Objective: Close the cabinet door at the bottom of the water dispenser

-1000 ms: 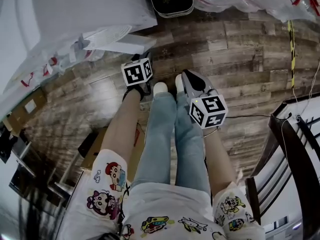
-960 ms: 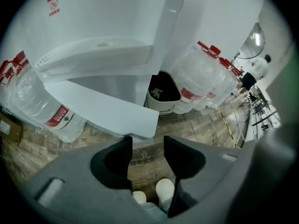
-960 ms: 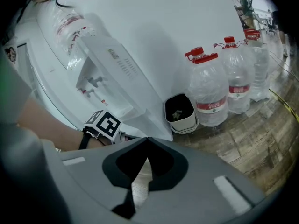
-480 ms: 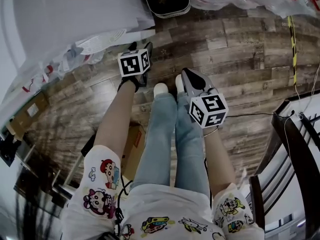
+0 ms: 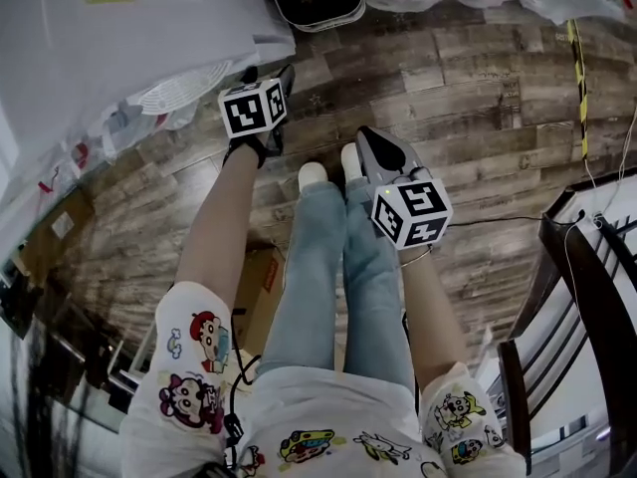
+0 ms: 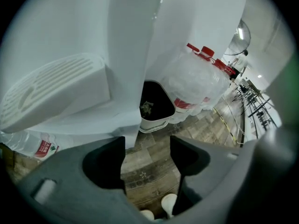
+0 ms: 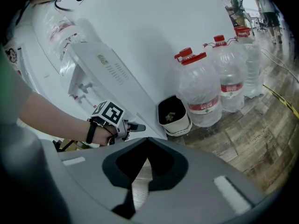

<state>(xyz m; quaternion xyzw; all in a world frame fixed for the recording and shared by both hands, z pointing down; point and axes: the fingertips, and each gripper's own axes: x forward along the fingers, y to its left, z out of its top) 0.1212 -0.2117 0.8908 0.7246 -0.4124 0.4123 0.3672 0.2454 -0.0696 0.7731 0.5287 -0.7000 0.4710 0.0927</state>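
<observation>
One white water dispenser point(image 5: 119, 38) is filling the upper left of the head view. Its one cabinet door point(image 7: 124, 85) is standing at the dispenser's foot, seemingly angled a little out from the body. In the right gripper view, three big red-capped water bottles point(image 7: 203, 94) are lining up to the right, with one dark-lined bin point(image 7: 173, 115) sitting between them and the door. Two grippers are showing. The left gripper point(image 6: 147, 141) is pointing down just beside the door's lower edge. Its jaws have just been opening and are gaping with only floor between them. The right gripper point(image 7: 147, 140) is hanging over the person's legs, jaws pressed together on nothing. Two white shoes point(image 5: 313, 174) are peeking out below.
</observation>
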